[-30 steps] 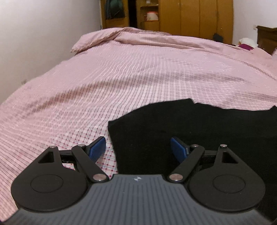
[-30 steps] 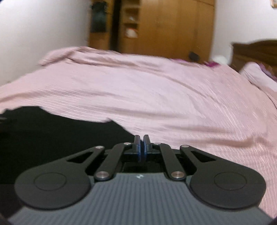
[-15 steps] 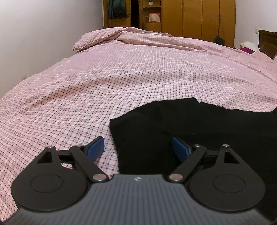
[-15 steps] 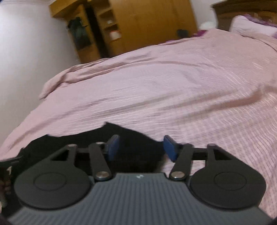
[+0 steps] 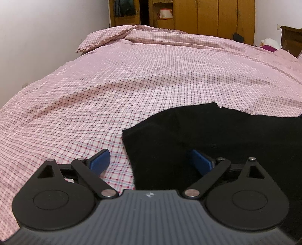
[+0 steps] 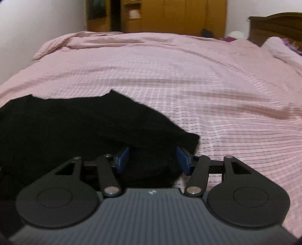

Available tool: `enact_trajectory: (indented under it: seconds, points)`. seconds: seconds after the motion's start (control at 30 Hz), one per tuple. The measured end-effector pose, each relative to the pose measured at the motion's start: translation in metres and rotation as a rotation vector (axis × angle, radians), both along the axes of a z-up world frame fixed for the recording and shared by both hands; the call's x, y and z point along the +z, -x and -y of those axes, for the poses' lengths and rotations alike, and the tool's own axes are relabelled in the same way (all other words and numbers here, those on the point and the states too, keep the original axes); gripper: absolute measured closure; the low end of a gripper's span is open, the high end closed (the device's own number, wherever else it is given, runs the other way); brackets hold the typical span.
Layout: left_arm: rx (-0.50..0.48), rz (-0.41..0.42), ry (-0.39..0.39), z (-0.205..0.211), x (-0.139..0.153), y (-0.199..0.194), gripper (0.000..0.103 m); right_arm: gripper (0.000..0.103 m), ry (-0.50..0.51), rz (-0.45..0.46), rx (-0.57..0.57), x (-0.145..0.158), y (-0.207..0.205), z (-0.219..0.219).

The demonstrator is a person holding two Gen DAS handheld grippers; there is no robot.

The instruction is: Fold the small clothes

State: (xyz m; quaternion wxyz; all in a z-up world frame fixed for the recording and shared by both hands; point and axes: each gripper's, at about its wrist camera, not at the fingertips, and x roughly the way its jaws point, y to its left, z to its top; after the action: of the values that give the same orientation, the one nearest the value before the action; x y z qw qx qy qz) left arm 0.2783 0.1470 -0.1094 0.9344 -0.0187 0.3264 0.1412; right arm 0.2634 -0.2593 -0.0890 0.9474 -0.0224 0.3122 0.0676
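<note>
A black garment lies flat on the pink checked bedspread. In the left wrist view its left edge runs between the jaws. My left gripper is open just above that edge, one blue pad over the bedspread, the other over the black cloth. In the right wrist view the garment fills the lower left, with its right end near the jaws. My right gripper is open over that right end and holds nothing.
The bed stretches far ahead, with a rumpled fold of bedding at its far left. Wooden wardrobes stand behind. A dark headboard and a pillow are at the right. A white wall runs along the left.
My right gripper went from shut to open and has swung back over the garment's right end. My left gripper stayed open and nearly still over the left edge.
</note>
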Motion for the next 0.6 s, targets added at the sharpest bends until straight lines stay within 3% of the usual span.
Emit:
enact_trajectory:
  seconds: [0.17, 0.4, 0.6]
  points:
    - [-0.027, -0.003, -0.008, 0.001, 0.018, 0.031, 0.007, 0.045, -0.061, 0.016, -0.064, 0.025, 0.033, 0.006]
    - [-0.099, -0.025, -0.079, 0.009, 0.041, 0.098, 0.007, 0.043, -0.112, -0.004, -0.006, 0.049, 0.098, 0.005]
    - [-0.102, -0.049, -0.016, 0.008, 0.054, 0.158, 0.007, 0.043, -0.129, -0.069, 0.025, 0.055, 0.142, 0.002]
